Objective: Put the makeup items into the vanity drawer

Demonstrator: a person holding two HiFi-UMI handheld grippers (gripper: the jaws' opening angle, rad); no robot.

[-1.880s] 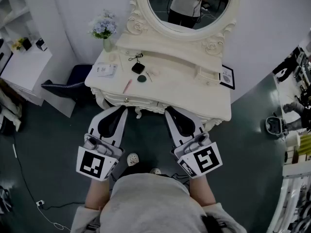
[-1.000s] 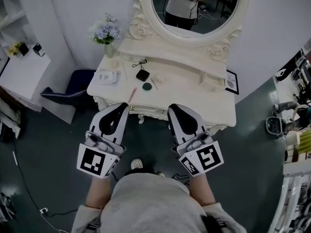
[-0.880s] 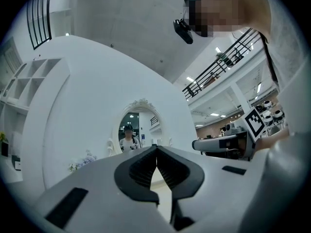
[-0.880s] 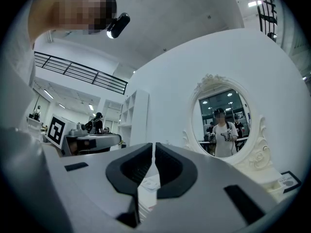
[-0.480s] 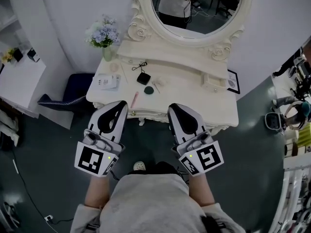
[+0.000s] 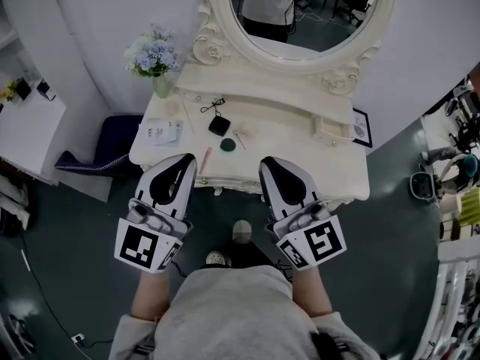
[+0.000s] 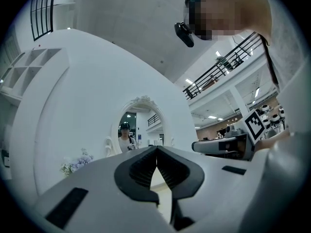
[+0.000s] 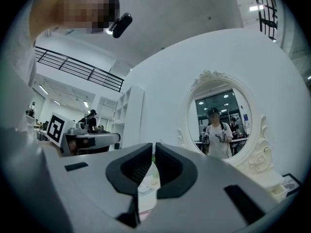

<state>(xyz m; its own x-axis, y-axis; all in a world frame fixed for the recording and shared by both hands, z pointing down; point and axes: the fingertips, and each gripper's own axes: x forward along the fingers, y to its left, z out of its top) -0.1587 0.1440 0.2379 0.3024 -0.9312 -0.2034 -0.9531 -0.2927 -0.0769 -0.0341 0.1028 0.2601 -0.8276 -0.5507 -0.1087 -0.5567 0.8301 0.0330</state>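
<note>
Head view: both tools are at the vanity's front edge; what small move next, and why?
Probably open the left tool toward the drawer front: it and the right tool are shut, the drawer looks closed, and the green compact lies on top.

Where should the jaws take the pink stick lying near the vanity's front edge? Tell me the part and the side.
Probably best: grip the pink stick at mid-length, jaws across its thin width, coming down from the front edge. It lies flat and slender, running roughly front to back, with bare vanity top on either side.
</note>
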